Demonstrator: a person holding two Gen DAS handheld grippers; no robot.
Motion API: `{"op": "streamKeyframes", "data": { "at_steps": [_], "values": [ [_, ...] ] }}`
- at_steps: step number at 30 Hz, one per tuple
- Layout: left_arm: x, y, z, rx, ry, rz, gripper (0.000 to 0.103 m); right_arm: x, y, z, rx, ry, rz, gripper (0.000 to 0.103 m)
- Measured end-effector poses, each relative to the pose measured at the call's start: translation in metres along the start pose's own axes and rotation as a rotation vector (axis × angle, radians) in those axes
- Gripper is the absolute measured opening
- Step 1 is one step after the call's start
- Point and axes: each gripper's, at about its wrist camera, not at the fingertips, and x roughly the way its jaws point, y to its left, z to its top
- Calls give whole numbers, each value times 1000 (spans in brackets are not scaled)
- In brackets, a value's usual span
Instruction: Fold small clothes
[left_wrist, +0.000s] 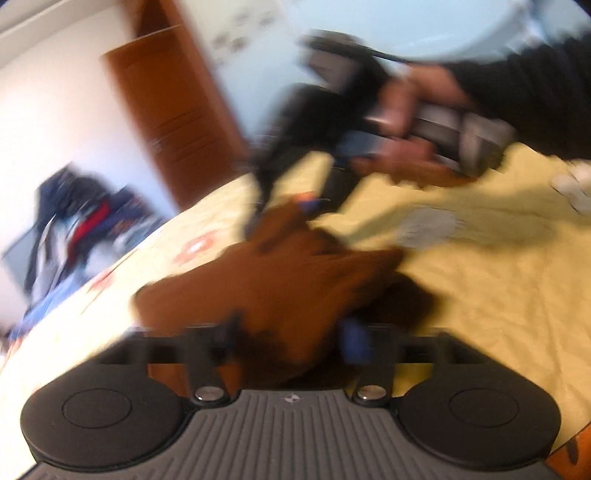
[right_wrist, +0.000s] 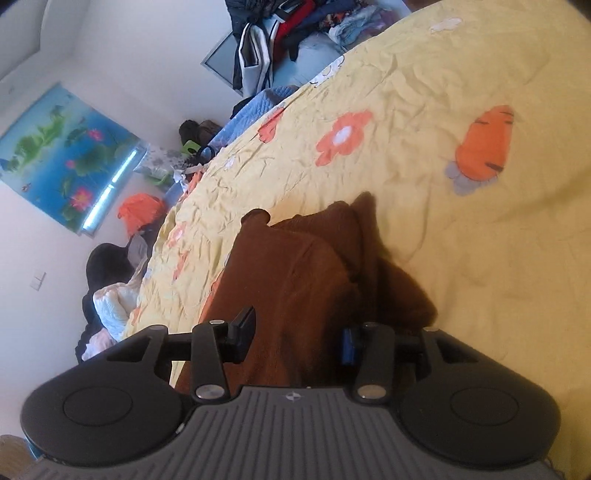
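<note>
A small brown garment (left_wrist: 273, 280) lies bunched on the yellow bedsheet (left_wrist: 498, 295). The left wrist view is motion-blurred. My left gripper (left_wrist: 291, 339) has the brown cloth between its fingers and appears shut on it. The right gripper (left_wrist: 291, 206), held by a hand, shows in the left wrist view at the garment's far end. In the right wrist view the brown garment (right_wrist: 306, 288) runs between the fingers of my right gripper (right_wrist: 299, 336), whose jaws stand apart around the cloth.
The yellow bedsheet (right_wrist: 424, 122) has orange flower and carrot prints. A pile of clothes (right_wrist: 295, 26) lies beyond the bed's edge. A brown wooden door (left_wrist: 173, 110) stands behind the bed. Clutter and bags (right_wrist: 140, 218) sit on the floor by the wall.
</note>
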Motion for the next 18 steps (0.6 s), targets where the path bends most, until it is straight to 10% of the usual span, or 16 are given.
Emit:
{"op": "streamKeyframes", "data": {
  "at_steps": [1,2,7,11,18],
  "values": [
    [-10,5,-1,-41,-11,14,84,9,5,1,-19,19,-11,42],
    [-16,14,-2,-74,-16,19,84,17,7,1,-51,43,-42,15],
    [-34,52,-31,-172,28,78,86,13,17,10,-193,-2,-86,15],
    [-43,65,-46,-253,76,89,86,15,2,4,-145,59,-175,58],
    [-41,47,-60,-106,85,55,85,-63,19,-39,-95,-65,-62,61]
  ]
}}
